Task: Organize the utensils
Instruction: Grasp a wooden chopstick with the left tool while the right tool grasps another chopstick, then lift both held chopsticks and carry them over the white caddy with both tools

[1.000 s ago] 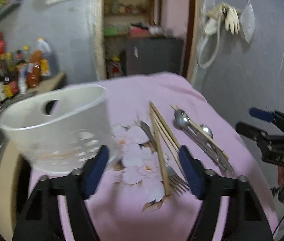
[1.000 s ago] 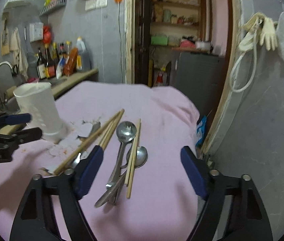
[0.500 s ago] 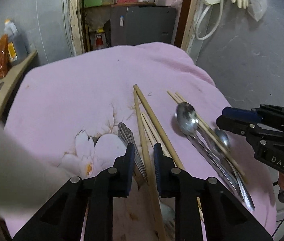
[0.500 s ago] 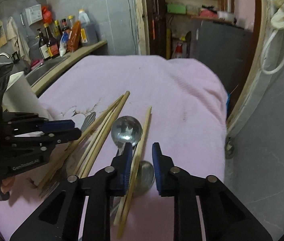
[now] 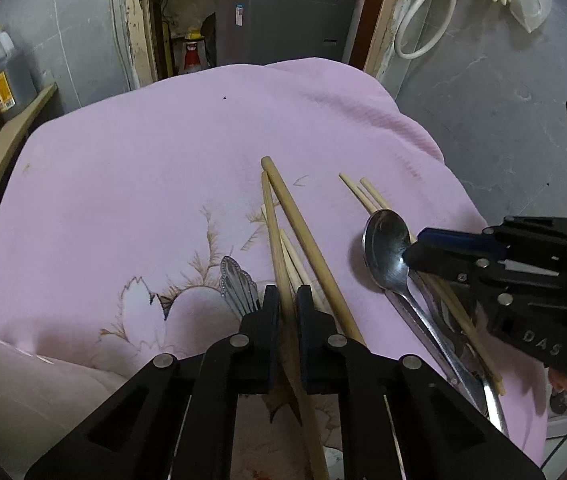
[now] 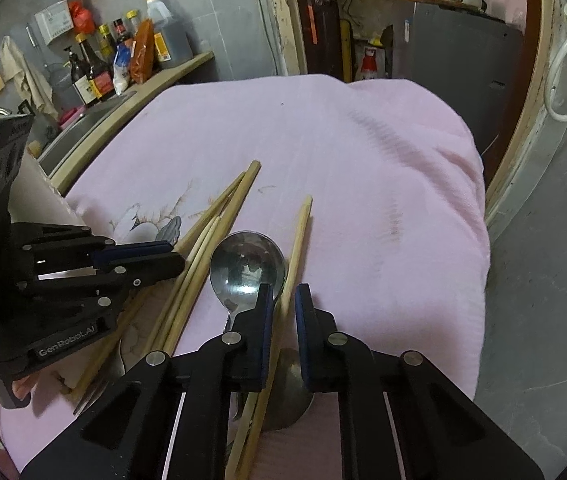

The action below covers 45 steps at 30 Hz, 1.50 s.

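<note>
The left gripper (image 5: 284, 300) is low over the pink cloth (image 5: 155, 184), its jaws drawn close together around a wooden chopstick (image 5: 273, 236) that runs up between the pads from below the tool to a far end out on the cloth; the pads look to be pinching it, though contact is hard to confirm. Just right of that stick lies a thicker chopstick (image 5: 303, 240), crossing close to it near the far tips, and thinner pale sticks (image 5: 293, 258) lie between the two. A fork handle (image 5: 235, 280) with a scalloped end lies just left of the left jaw, over a flower print (image 5: 143, 300) on the cloth. The right gripper (image 6: 283, 300) is likewise nearly closed, its blue-padded jaws on either side of a pair of chopsticks (image 6: 301, 228) that angle up and away to the right of a large spoon (image 6: 247, 268). The spoon's bowl faces up just left of the jaws; a second spoon bowl (image 6: 287, 400) shows under the gripper, partly hidden. In the left wrist view the right gripper's tip sits touching or just over the large spoon's bowl, with the spoon handles and the pair of sticks running beneath it. A white container (image 6: 43, 184) stands at the cloth's left edge, mostly hidden behind the left tool, and bottles (image 6: 95, 68) line a counter beyond.
</note>
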{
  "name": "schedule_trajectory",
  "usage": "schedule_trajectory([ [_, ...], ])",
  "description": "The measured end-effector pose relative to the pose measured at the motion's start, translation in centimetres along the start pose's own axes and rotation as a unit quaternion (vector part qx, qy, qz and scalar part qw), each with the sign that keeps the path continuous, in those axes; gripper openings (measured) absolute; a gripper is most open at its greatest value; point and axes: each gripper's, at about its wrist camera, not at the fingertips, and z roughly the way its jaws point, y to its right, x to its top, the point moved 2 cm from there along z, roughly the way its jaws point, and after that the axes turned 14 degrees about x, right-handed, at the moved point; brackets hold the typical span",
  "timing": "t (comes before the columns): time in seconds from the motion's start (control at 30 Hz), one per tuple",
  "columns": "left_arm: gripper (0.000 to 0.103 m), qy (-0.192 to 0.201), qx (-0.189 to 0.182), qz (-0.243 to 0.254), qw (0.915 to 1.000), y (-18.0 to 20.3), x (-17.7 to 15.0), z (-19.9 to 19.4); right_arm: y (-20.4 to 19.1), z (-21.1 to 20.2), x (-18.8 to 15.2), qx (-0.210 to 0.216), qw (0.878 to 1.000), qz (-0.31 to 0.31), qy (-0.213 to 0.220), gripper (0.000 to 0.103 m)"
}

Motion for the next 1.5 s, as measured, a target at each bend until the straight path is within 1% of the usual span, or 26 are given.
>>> schedule_trajectory([
  [0.17, 0.006, -0.016, -0.012, -0.008, 0.9998, 0.1, 0.1, -0.1, 0.8, 0.2, 0.4, 0.02, 0.999, 0.029, -0.001, 0.008],
  [0.23, 0.006, -0.024, -0.019, -0.01, 0.9995, 0.1, 0.1, -0.1, 1.4, 0.2, 0.5, 0.038, 0.998, 0.051, -0.003, 0.008],
  [0.33, 0.006, -0.048, -0.035, -0.016, 0.9981, 0.2, 0.1, 0.2, 2.1, 0.4, 0.6, 0.063, 0.994, 0.09, -0.005, 0.007],
  [0.4, 0.005, -0.05, -0.037, -0.023, 0.9978, 0.2, 0.1, 0.1, 2.5, 0.2, 0.5, 0.073, 0.992, 0.106, -0.002, 0.006],
  [0.5, 0.004, -0.052, -0.051, -0.036, 0.9967, 0.2, -0.1, -0.3, 2.2, -0.5, 0.3, 0.077, 0.991, 0.108, 0.012, 0.005],
  [0.73, 0.004, -0.019, -0.062, -0.066, 0.9957, -0.5, -1.4, -2.7, 1.6, -2.6, -1.0, 0.068, 0.992, 0.091, 0.057, 0.004],
  [0.8, 0.004, 0.003, -0.062, -0.077, 0.9951, -0.9, -2.1, -3.9, 0.7, -3.3, -1.5, 0.055, 0.993, 0.071, 0.082, 0.003],
  [0.87, 0.004, 0.037, -0.058, -0.082, 0.9943, -1.0, -3.0, -5.2, -0.5, -4.2, -1.9, 0.043, 0.992, 0.045, 0.111, 0.003],
  [0.93, 0.004, 0.071, -0.051, -0.088, 0.9922, -1.2, -3.7, -6.4, -1.8, -5.5, -2.6, 0.04, 0.988, 0.024, 0.149, 0.003],
  [0.97, 0.004, 0.095, -0.049, -0.093, 0.99, -1.3, -4.2, -7.3, -2.5, -6.1, -3.0, 0.037, 0.985, 0.012, 0.169, 0.003],
  [1.0, 0.004, 0.109, -0.049, -0.096, 0.9882, -1.4, -4.5, -7.9, -3.0, -6.3, -3.2, 0.033, 0.983, 0.007, 0.182, 0.003],
  [1.07, 0.004, 0.142, -0.045, -0.109, 0.9829, -1.5, -5.0, -9.3, -4.0, -7.1, -3.7, 0.025, 0.976, -0.009, 0.216, 0.003],
  [1.13, 0.004, 0.173, -0.044, -0.119, 0.9767, -1.8, -5.4, -10.6, -5.0, -8.0, -3.9, 0.026, 0.966, -0.02, 0.255, 0.003],
  [1.17, 0.004, 0.196, -0.045, -0.127, 0.9712, -2.1, -5.5, -11.5, -5.4, -8.6, -3.8, 0.025, 0.962, -0.024, 0.272, 0.003],
  [1.23, 0.004, 0.23, -0.045, -0.143, 0.9615, -2.9, -5.7, -13.3, -6.7, -9.6, -3.3, 0.022, 0.948, -0.039, 0.316, 0.003],
  [1.27, 0.004, 0.254, -0.044, -0.156, 0.9535, -3.3, -5.5, -14.3, -7.0, -10.1, -3.1, 0.02, 0.942, -0.044, 0.331, 0.003],
  [1.33, 0.004, 0.293, -0.037, -0.171, 0.9401, -4.2, -5.3, -15.9, -8.6, -10.9, -2.5, 0.016, 0.927, -0.064, 0.369, 0.003],
  [1.37, 0.004, 0.316, -0.027, -0.177, 0.9316, -4.8, -5.4, -16.9, -9.3, -11.0, -2.2, 0.013, 0.921, -0.071, 0.382, 0.003],
  [1.4, 0.004, 0.339, -0.015, -0.182, 0.923, -5.3, -5.7, -17.8, -10.4, -11.3, -1.7, 0.01, 0.91, -0.084, 0.405, 0.003],
  [1.47, 0.004, 0.375, 0.003, -0.194, 0.9065, -6.6, -5.6, -19.7, -12.0, -11.5, -1.1, 0.009, 0.896, -0.1, 0.432, 0.003],
  [1.5, 0.004, 0.386, 0.011, -0.199, 0.9006, -7.1, -5.6, -20.2, -12.9, -11.5, -0.6, 0.009, 0.888, -0.109, 0.447, 0.003],
])
